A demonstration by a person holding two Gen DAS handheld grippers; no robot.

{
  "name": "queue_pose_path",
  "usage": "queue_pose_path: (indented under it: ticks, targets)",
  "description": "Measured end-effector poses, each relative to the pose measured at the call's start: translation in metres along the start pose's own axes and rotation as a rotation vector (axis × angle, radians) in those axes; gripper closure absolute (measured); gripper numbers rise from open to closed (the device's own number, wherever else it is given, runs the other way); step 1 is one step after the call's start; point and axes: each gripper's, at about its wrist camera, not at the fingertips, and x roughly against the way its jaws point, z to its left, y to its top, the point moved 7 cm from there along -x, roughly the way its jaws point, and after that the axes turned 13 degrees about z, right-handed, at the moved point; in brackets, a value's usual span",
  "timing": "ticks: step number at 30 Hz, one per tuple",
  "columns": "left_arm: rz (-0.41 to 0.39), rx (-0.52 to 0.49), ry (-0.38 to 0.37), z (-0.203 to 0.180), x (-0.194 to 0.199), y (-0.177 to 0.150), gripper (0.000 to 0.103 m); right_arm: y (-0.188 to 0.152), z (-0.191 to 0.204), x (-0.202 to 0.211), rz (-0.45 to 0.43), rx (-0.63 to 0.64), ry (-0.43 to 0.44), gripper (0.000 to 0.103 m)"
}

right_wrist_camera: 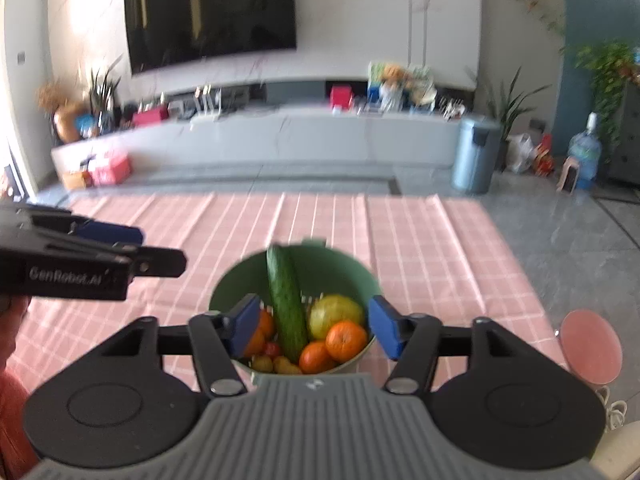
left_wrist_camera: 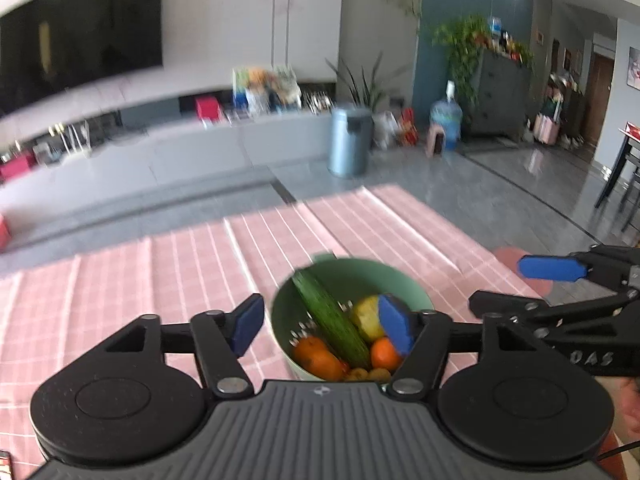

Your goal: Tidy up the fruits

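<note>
A green bowl [left_wrist_camera: 408, 284] stands on the pink checked tablecloth [left_wrist_camera: 180, 272]. It holds a cucumber [left_wrist_camera: 332, 320], a yellow-green fruit [left_wrist_camera: 366, 316], oranges [left_wrist_camera: 316, 356] and small tomatoes. My left gripper [left_wrist_camera: 324, 326] is open and empty above the bowl's near side. The right gripper also shows at the right edge of the left wrist view [left_wrist_camera: 552, 280]. In the right wrist view the bowl [right_wrist_camera: 360, 276] with cucumber [right_wrist_camera: 286, 304], yellow-green fruit [right_wrist_camera: 336, 314] and oranges [right_wrist_camera: 346, 340] lies between my open, empty right gripper's [right_wrist_camera: 316, 328] fingers. The left gripper [right_wrist_camera: 140, 246] shows at left.
A pink stool [right_wrist_camera: 592, 346] stands right of the table. Beyond the table's far edge are grey floor, a low TV cabinet [right_wrist_camera: 280, 136], a grey bin [right_wrist_camera: 474, 154], a water bottle [right_wrist_camera: 584, 156] and plants. A dark dining table [left_wrist_camera: 624, 160] is far right.
</note>
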Motion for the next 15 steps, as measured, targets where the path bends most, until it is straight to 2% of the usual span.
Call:
queue_pose_path:
  ticks: [2,4,8,9,15]
  targets:
    - [-0.052,-0.005,0.028,-0.002,0.015,-0.003,0.015,0.0,0.002,0.018,-0.053,-0.013,-0.004,0.034]
    - [-0.113,-0.013,0.068,-0.005,0.028,-0.007,0.014,-0.003,0.005,0.034,-0.103,-0.026,-0.009,0.028]
    - [-0.233,-0.035,0.155,-0.012,0.051,-0.015,0.008,-0.014,0.013,0.061,-0.194,-0.031,-0.02,0.022]
    - [-0.253,-0.032,0.175,-0.014,0.055,-0.017,0.007,-0.017,0.015,0.066,-0.215,-0.032,-0.024,0.019]
    - [-0.297,0.032,0.249,-0.015,0.059,-0.034,0.003,-0.039,0.026,0.082,-0.296,-0.04,-0.045,0.016]
